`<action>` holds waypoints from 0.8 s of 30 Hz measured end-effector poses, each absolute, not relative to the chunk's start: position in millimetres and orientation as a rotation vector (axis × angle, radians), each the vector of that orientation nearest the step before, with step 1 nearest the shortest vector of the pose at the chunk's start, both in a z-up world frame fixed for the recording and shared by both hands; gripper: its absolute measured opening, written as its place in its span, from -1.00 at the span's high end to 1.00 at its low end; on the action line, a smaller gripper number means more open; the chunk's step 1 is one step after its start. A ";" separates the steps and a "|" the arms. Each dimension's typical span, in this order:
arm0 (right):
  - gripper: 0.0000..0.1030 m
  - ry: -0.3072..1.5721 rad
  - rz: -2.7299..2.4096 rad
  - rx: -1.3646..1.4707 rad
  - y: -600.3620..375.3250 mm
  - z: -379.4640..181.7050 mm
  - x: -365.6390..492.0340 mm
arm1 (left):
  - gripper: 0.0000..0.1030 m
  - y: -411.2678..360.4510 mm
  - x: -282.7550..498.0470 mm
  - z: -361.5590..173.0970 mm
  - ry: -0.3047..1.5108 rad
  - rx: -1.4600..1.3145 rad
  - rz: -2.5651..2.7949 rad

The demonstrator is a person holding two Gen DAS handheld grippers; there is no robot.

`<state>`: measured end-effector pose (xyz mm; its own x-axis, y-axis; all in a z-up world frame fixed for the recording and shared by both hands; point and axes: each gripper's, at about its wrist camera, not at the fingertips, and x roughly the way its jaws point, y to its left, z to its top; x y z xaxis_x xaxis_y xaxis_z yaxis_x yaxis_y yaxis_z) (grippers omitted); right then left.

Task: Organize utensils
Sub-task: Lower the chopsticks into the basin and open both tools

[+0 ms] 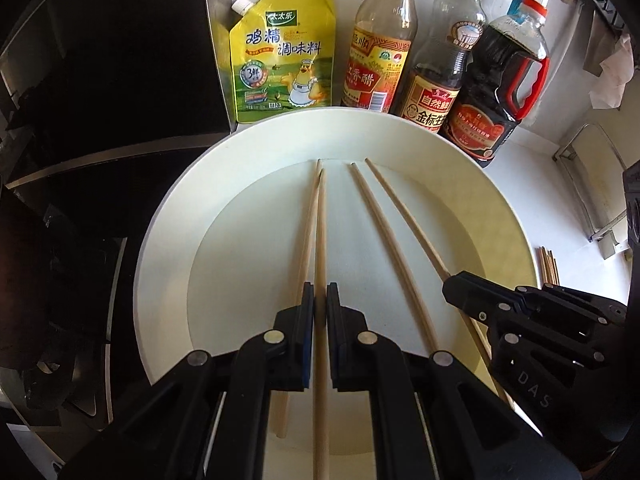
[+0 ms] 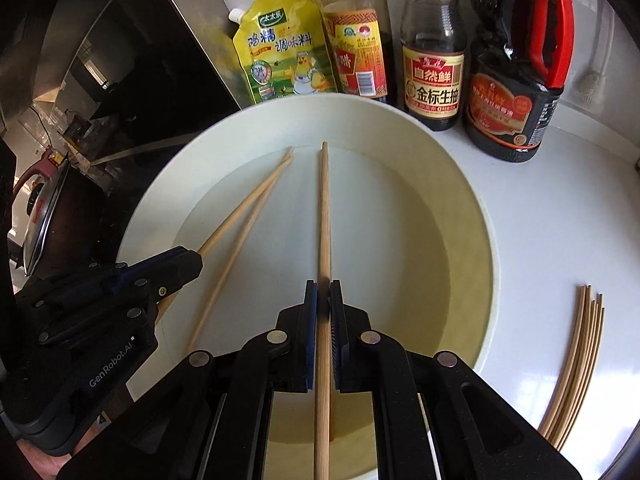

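Over the white plate (image 1: 168, 240), the left tool (image 1: 320, 300) is clamped on one chopstick (image 1: 320, 240), its partner lying beside. The right tool (image 2: 324, 296) pinches another chopstick (image 2: 325, 208). Lower both level, tips aligned with partners; spare chopsticks (image 2: 576, 360) wait on the desk (image 2: 540, 200).

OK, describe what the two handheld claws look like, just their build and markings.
Both are matte black plastic linkages with round silver pivot pins and blue pads inside the fingers. The left claw carries white "GenRobot.AI" lettering on its body; the right claw shows embossed letters reading "DAS". No cables or sleeves are visible.
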<state>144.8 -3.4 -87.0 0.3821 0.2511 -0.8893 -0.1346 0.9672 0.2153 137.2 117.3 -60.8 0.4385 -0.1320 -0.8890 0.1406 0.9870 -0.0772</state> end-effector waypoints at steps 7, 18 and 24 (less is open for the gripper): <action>0.88 1.172 0.229 0.116 -5.2 -98.0 154.9 | 0.84 117.6 148.7 -71.6 1.133 0.015 -0.162; 0.75 1.133 0.205 0.104 -13.9 -85.9 147.8 | 0.25 133.2 147.8 -54.3 1.090 -0.015 -0.122; 0.71 1.119 0.197 0.100 -16.2 -77.7 134.9 | 0.24 138.4 134.2 -47.5 1.086 -0.015 -0.120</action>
